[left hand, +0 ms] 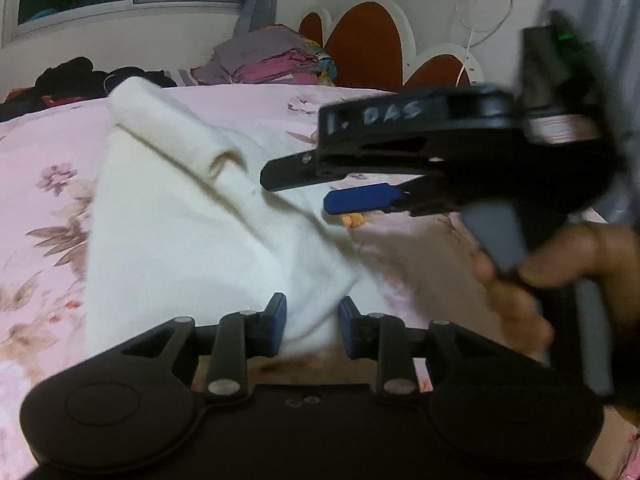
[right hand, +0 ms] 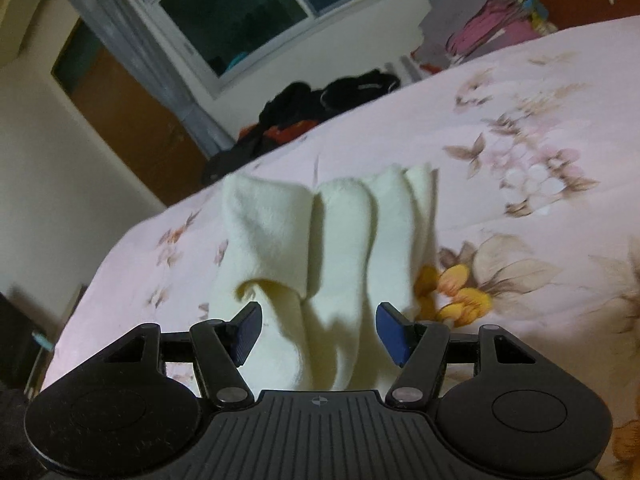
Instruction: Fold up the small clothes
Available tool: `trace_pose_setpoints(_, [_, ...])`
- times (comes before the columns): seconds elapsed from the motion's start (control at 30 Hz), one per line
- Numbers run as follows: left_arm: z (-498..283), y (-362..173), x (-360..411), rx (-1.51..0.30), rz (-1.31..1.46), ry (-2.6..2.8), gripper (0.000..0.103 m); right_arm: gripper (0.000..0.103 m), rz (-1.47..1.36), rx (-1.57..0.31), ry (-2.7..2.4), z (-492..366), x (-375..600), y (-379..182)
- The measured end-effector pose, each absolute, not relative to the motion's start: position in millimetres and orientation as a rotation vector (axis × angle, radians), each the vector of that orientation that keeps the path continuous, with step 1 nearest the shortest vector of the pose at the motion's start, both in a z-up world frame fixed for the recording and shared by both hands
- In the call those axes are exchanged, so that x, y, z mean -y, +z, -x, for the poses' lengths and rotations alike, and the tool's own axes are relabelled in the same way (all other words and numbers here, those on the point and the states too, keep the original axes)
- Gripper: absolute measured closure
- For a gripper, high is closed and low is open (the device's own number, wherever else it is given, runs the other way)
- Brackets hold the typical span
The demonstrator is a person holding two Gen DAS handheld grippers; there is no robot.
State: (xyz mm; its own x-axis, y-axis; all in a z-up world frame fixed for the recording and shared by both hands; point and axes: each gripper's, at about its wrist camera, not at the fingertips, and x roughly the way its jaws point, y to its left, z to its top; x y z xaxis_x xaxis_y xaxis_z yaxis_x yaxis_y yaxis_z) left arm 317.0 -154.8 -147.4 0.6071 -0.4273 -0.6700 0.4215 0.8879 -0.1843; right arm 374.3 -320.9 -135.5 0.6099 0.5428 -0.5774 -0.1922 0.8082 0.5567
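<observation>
A small cream-white garment (left hand: 180,216) lies on the pink floral bedspread, with one edge rolled over along its far side. My left gripper (left hand: 312,320) is open, its blue pads on either side of the garment's near corner. My right gripper (left hand: 304,192) shows from the side in the left wrist view, open, just above the garment's right edge. In the right wrist view the garment (right hand: 320,248) lies in soft folds and runs between the open right gripper (right hand: 318,332) pads.
The bedspread (right hand: 520,128) extends to the right and far side. A stack of folded clothes (left hand: 272,60) sits by the orange-and-white headboard (left hand: 368,40). Dark clothes (right hand: 320,100) are heaped at the far bed edge under the window.
</observation>
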Motion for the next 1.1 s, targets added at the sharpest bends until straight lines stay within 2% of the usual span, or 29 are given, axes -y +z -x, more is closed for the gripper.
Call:
trace_pose_setpoints(0.13, [-308, -130, 113, -0.754, 0.061, -0.413, 0.073, 0.039, -0.414, -0.815, 0.439, -380, 306, -137])
trace_pose_setpoints(0.2, [-313, -124, 90, -0.755, 0.13, -0.352, 0.072, 0.015, -0.389, -0.809, 0.433, -384, 300, -139])
trace_pose_setpoints(0.53, [-371, -115, 44, -0.705, 0.247, -0.182, 0.072, 0.016, -0.323, -0.81, 0.39, -415, 274, -148])
trace_pose_setpoints(0.57, [-376, -116, 45, -0.705, 0.242, -0.181, 0.072, 0.022, -0.33, -0.806, 0.381, -418, 274, -148])
trace_pose_setpoints(0.6, [-378, -117, 46, -0.707, 0.238, -0.183, 0.072, 0.035, -0.33, -0.805, 0.373, -421, 273, -147])
trace_pose_setpoints(0.63, [-382, -118, 48, -0.709, 0.235, -0.187, 0.072, 0.042, -0.327, -0.81, 0.366, -424, 272, -147])
trace_pose_setpoints(0.67, [-385, -120, 48, -0.711, 0.236, -0.191, 0.072, 0.056, -0.324, -0.818, 0.359, -427, 271, -148])
trace_pose_setpoints(0.7, [-388, -121, 49, -0.712, 0.235, -0.196, 0.072, 0.062, -0.331, -0.827, 0.361, -430, 271, -150])
trace_pose_setpoints(0.73, [-393, -122, 52, -0.712, 0.23, -0.203, 0.072, 0.063, -0.348, -0.833, 0.359, -431, 273, -151])
trace_pose_setpoints(0.8, [-404, -124, 54, -0.713, 0.223, -0.213, 0.072, 0.082, -0.382, -0.827, 0.356, -431, 279, -151])
trace_pose_setpoints(0.93, [-418, -127, 61, -0.718, 0.235, -0.239, 0.072, 0.088, -0.474, -0.765, 0.303, -420, 302, -144])
trace_pose_setpoints(1.1, [-428, -135, 70, -0.741, 0.241, -0.266, 0.069, 0.092, -0.491, -0.817, 0.248, -414, 326, -156])
